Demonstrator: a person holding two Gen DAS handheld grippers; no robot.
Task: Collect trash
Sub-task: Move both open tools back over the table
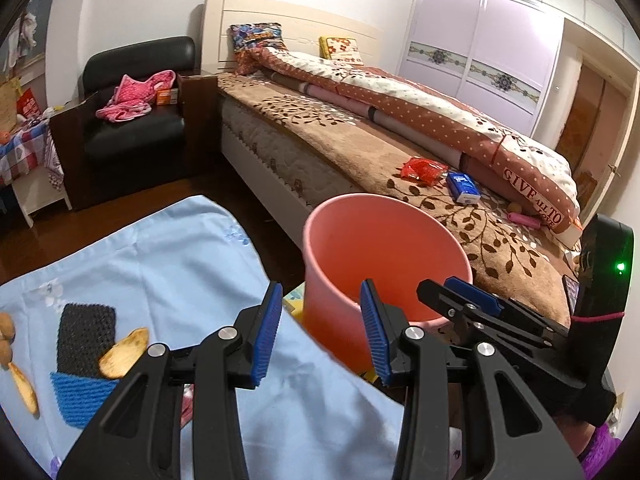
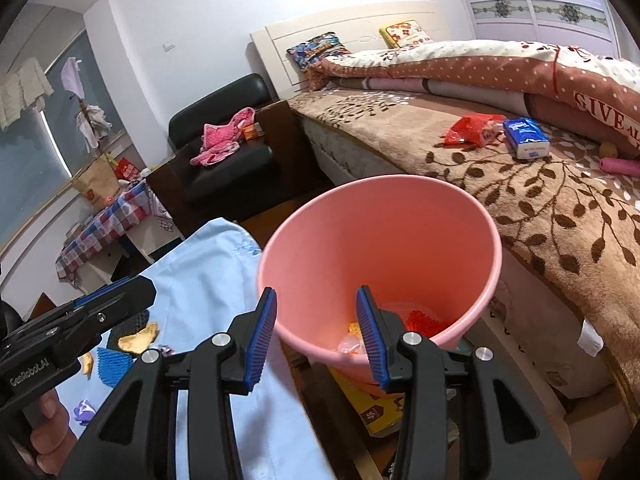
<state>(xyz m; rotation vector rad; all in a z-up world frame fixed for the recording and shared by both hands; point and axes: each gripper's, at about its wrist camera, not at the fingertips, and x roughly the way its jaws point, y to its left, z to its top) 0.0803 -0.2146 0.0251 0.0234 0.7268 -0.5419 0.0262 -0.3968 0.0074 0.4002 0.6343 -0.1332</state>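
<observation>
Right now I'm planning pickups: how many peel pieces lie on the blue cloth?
3 visible: one peel overlapping the black mat, one peel near the cloth's left edge, one roundish piece above it. More may be hidden.

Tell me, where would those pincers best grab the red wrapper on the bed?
Probably by a crumpled raised edge of the red wrapper, coming from above: it lies flat on the bed blanket, so there's nothing to get under. The tissue pack crowds one side, so approach from the other.

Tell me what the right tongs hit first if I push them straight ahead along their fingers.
Most likely the pink bin: the open right tongs point into its mouth, with the near rim just ahead. They would probably pass over the rim and meet the inner wall or the trash at the bottom; depth is unclear.
</observation>
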